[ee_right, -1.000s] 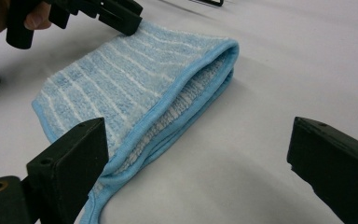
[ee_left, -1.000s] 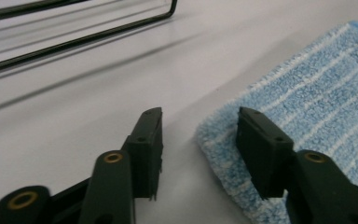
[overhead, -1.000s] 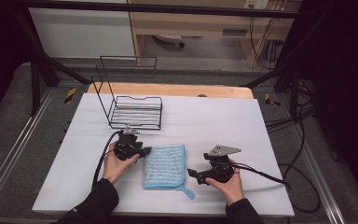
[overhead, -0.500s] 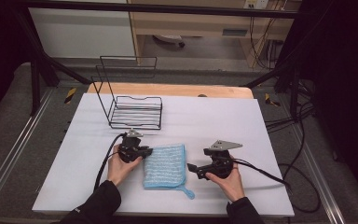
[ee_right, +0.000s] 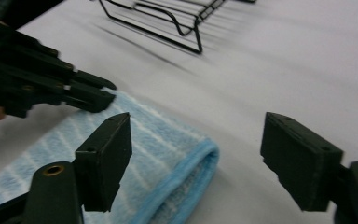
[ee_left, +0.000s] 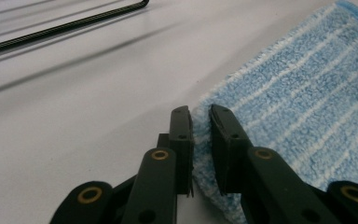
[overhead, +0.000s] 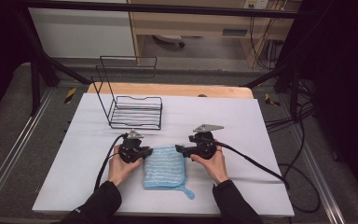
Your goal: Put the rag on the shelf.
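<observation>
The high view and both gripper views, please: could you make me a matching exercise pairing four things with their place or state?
Things:
1. left gripper
2. right gripper
3. cloth
4. wire rack

Places or states:
A. stands at the far side of the table, apart from both grippers
B. jaws wide apart, the cloth's near corner between them, pads not touching it
C. lies flat between the two hands, blue with white stripes
D. jaws pinched on the cloth's edge

Pairs: 1-D, 2-B, 3-C, 4-A
</observation>
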Available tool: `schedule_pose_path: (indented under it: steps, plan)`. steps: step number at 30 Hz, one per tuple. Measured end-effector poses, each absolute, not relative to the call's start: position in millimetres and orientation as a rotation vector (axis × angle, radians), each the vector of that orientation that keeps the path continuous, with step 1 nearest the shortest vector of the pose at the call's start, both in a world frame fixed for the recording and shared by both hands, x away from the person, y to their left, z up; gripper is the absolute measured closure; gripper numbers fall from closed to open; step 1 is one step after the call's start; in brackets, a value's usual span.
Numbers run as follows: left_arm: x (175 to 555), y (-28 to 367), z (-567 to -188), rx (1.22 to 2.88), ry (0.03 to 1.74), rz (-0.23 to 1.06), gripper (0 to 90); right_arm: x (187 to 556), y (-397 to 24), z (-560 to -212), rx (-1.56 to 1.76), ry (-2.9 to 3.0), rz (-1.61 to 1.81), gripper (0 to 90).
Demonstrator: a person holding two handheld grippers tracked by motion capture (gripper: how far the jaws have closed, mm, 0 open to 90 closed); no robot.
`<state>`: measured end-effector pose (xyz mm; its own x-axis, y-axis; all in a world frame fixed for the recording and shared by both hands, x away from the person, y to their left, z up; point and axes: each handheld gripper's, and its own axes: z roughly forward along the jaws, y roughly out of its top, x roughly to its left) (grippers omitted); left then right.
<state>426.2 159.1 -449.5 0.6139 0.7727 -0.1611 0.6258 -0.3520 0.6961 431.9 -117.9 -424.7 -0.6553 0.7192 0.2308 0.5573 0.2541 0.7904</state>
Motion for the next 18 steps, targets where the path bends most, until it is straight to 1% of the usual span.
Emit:
schedule_pose_path:
  steps: [1, 2, 4, 5, 7, 8, 14, 18]
  plan:
    - [425.9, 158.9, -449.5, 2.092, 1.092, 0.255, 79.0, 437.2, -115.7, -432.4, 1.235, 2.352, 1.318, 32.5]
    - [425.8, 158.7, -449.6, 2.093, 1.088, 0.262, 79.0, 438.6, -115.0, -436.6, 1.228, 2.354, 1.293, 35.5]
    - [425.7, 158.4, -449.5, 2.095, 1.088, 0.265, 79.0, 440.3, -112.9, -443.6, 1.234, 2.396, 1.243, 38.8]
    - [425.8, 158.5, -449.5, 2.093, 1.089, 0.263, 79.0, 440.3, -112.9, -443.6, 1.234, 2.396, 1.243, 38.8]
    - [425.9, 158.8, -449.4, 2.092, 1.094, 0.256, 78.9, 438.6, -112.7, -448.3, 1.25, 2.42, 1.226, 45.9]
    - [426.0, 158.9, -449.5, 2.092, 1.093, 0.254, 78.9, 438.6, -112.7, -448.3, 1.25, 2.42, 1.226, 45.9]
    - [426.1, 159.2, -449.9, 2.085, 1.092, 0.252, 78.8, 437.3, -114.4, -453.8, 1.288, 2.442, 1.237, 54.6]
    - [425.9, 159.0, -449.8, 2.09, 1.089, 0.255, 78.8, 437.1, -113.6, -453.6, 1.315, 2.475, 1.26, 65.3]
